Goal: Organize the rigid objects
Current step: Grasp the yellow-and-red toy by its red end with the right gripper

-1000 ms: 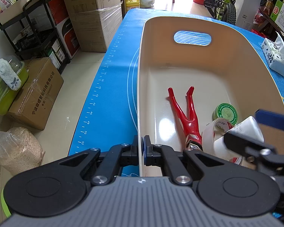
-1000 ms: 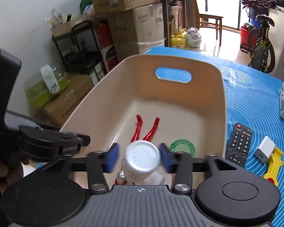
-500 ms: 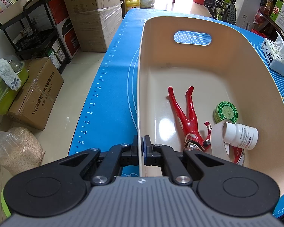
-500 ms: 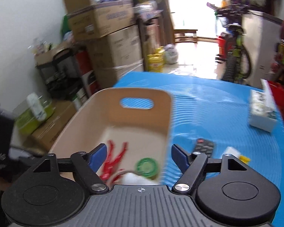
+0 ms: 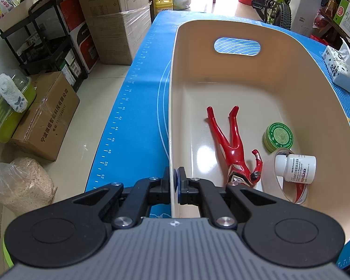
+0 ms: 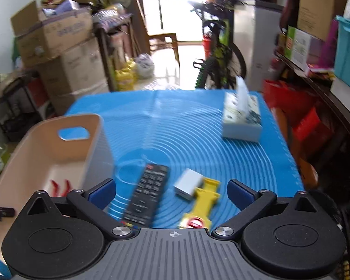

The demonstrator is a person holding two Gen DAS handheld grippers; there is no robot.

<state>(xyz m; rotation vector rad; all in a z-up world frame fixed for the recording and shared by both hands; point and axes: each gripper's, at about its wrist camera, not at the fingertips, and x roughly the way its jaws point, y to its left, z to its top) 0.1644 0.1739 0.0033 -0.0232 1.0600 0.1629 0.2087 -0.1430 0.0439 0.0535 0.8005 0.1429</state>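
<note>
Counting inside the beige bin [image 5: 319, 86]: one red toy figure [image 5: 231, 144], one green ointment tin [image 5: 280, 137], one tape roll [image 5: 271, 177], one white pill bottle [image 5: 295, 168] lying on its side on the tape roll. Left gripper [image 5: 175, 182] clenched on the bin's near wall, one pad inside, one outside. Outside the bin, on the blue mat [image 6: 186, 135]: one black remote [image 6: 147, 198], one white charger block [image 6: 188, 184], one yellow tool [image 6: 204, 200] touching the charger, one tissue box [image 6: 241, 119] well apart at the far right. Versus a second ago: pill bottle was between the right gripper's pads over the bin, now it lies in the bin; right gripper [image 6: 171, 192] has swung off the bin to above the remote and charger, jaws opening wide, nothing grasped between them. Right view is motion-blurred. Around: stacked cardboard boxes [image 5: 119, 16], bicycle [image 5: 274, 4], black rack [image 5: 49, 39] on the floor beside the table.
</note>
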